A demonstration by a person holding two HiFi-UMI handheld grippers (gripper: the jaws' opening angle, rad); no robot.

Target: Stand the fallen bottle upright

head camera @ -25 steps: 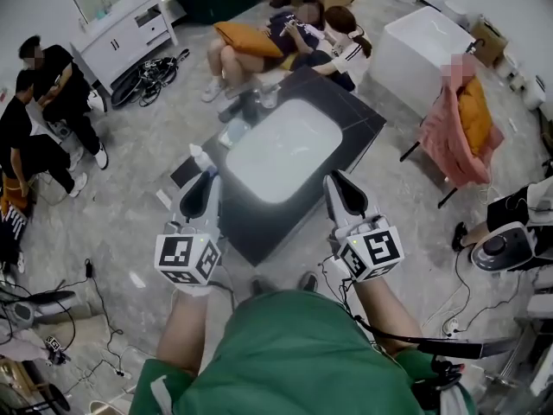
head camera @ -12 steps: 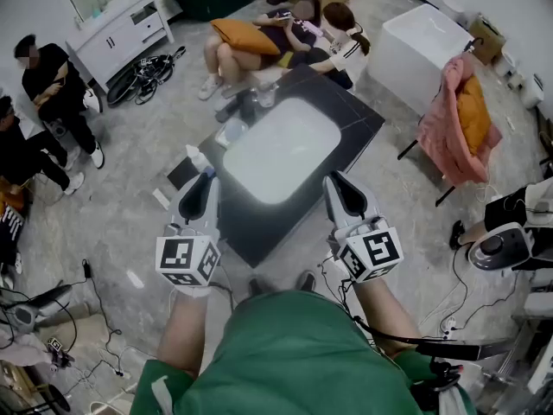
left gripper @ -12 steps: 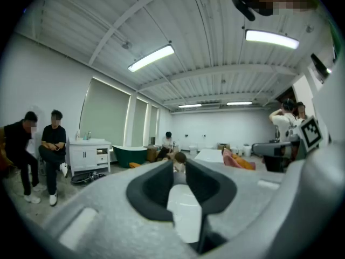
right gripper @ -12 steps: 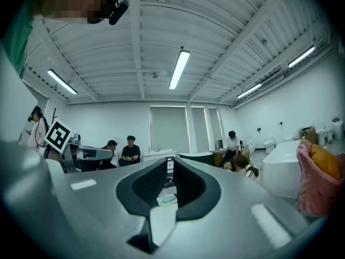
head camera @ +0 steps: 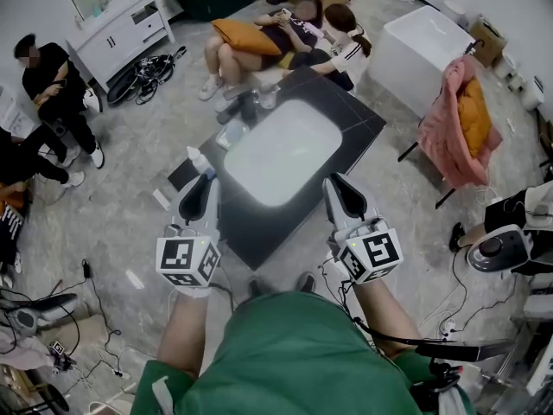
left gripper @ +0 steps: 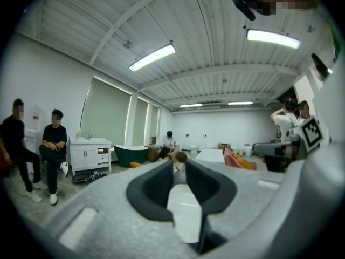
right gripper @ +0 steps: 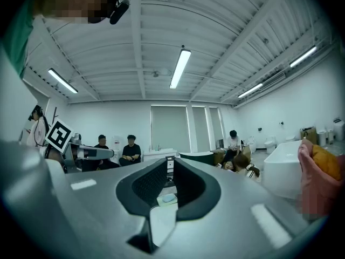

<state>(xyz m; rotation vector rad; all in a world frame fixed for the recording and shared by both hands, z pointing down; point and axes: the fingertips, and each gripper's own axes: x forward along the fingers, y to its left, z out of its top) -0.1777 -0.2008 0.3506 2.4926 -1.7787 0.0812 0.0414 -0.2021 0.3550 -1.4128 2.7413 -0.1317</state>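
Two tools hover level over the near end of the tabletop [head camera: 359, 126]: the left tool [head camera: 204, 182] and the right tool [head camera: 337, 184] each have their jaws a little apart, with nothing between them. A small white bottle [head camera: 198, 156] with a blue end seems to lie on its side at the tabletop's left edge. It is just beyond the left tool's tip and well apart from the right tool, so the left hand is nearer. Its long axis looks slanted, blue end toward that tool, though it is too small to be sure. No label or brand is readable; the cubes [head camera: 186, 260] carry only black-and-white square markers.
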